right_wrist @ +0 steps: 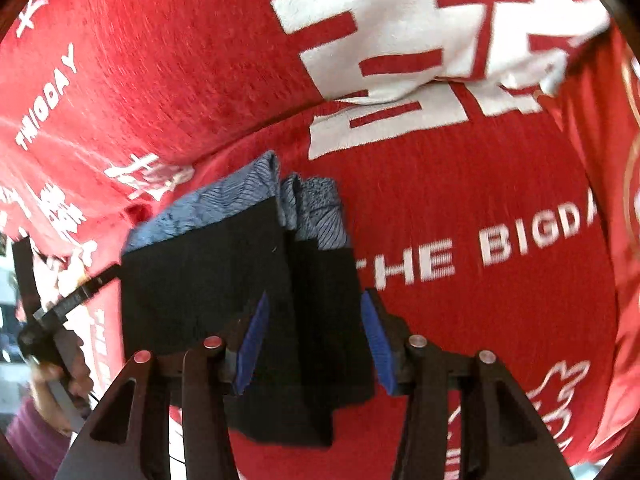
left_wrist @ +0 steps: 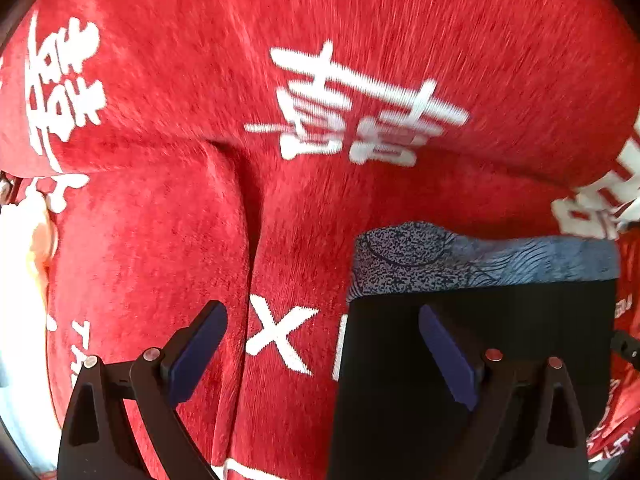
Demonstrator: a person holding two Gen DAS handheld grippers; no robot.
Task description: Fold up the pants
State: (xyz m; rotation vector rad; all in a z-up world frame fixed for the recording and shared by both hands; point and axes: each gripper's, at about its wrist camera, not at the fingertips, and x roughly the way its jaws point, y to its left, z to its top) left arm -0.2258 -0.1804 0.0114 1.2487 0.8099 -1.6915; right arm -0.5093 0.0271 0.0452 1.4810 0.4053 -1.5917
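Black folded pants [right_wrist: 248,288] with a blue patterned band lie on the red printed blanket [right_wrist: 460,200]; right claw [right_wrist: 316,340] straddles them, released; left claw [left_wrist: 320,352] beside them, released.

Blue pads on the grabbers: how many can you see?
4. The left gripper shows one blue rubber pad over the red printed blanket, one over the black folded pants. The right gripper shows two flanking the pants.
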